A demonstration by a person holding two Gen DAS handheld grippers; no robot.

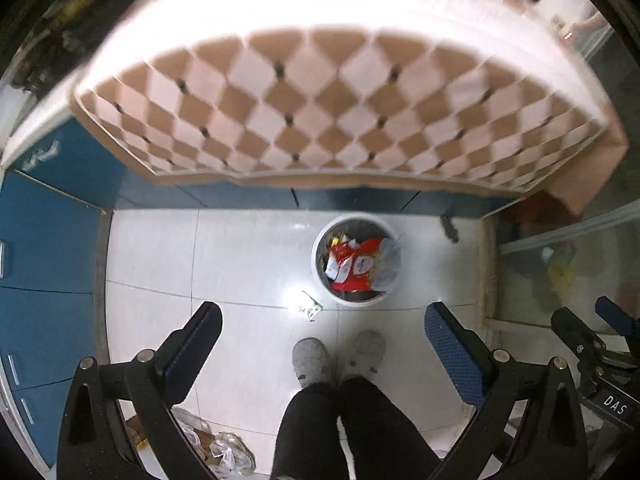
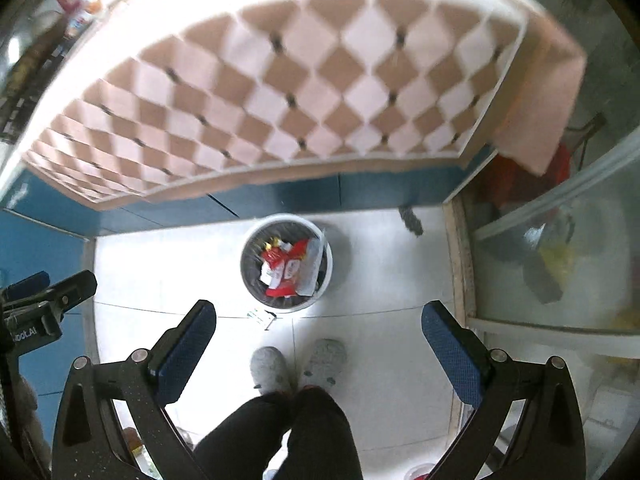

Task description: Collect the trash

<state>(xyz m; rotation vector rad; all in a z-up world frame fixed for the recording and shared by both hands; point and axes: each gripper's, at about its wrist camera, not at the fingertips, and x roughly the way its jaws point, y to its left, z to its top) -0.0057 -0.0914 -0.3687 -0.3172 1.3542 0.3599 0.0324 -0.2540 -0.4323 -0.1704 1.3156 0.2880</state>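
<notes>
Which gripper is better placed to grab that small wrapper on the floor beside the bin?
Left, narrowly. The wrapper lies between the left gripper's open fingers; for the right gripper it sits off-centre, nearer one finger. Both hang high above.

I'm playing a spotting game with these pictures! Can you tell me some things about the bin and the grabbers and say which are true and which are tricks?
1. The white bin has red wrappers in it. True.
2. The left gripper holds a wrapper. False: it is open and empty.
3. A small scrap lies on the floor beside the bin. True.
4. The right gripper is shut. False: it is open.
5. The cupboards are blue. True.
</notes>
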